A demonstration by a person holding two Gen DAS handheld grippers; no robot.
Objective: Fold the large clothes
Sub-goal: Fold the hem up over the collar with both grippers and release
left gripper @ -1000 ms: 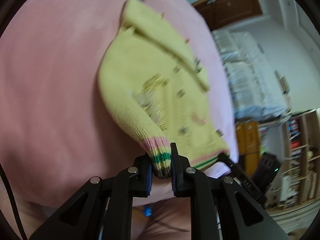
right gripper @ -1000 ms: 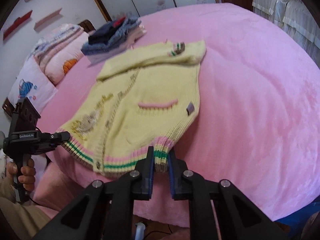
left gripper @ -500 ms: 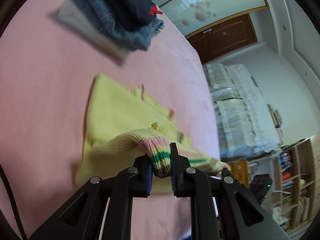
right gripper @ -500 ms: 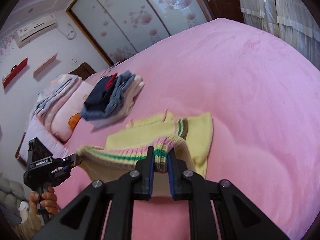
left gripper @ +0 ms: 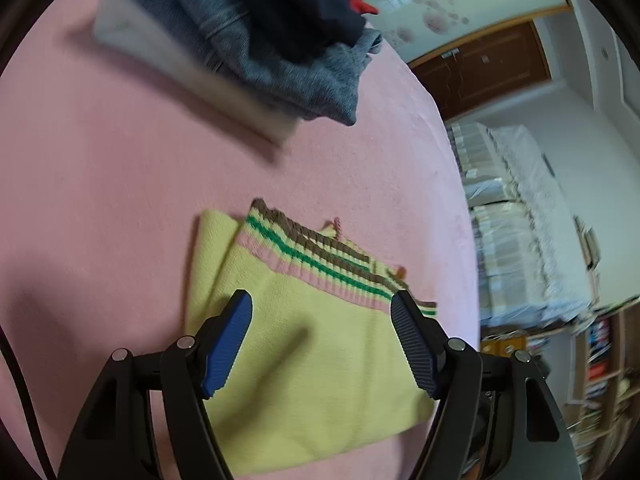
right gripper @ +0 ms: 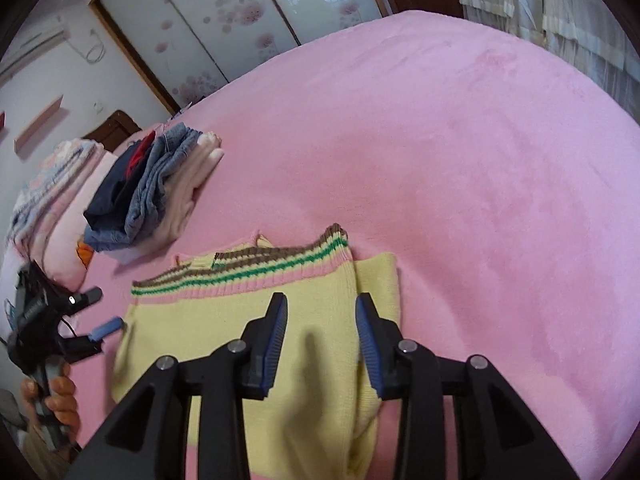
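Both grippers, left gripper [left gripper: 320, 344] and right gripper [right gripper: 320, 340], have just been opening, releasing the yellow knitted striped-hem sweater [right gripper: 256, 320], folded on the pink bed [right gripper: 480, 160]; withdraw toward six o'clock without snagging.

My left gripper [left gripper: 322, 308] has just been opening; nothing between its jaws. Below lies the folded yellow sweater [left gripper: 316, 360] on the pink bedspread [left gripper: 100, 184], striped hem [left gripper: 316, 258] uppermost. Stacked clothes [left gripper: 256, 36] beyond.
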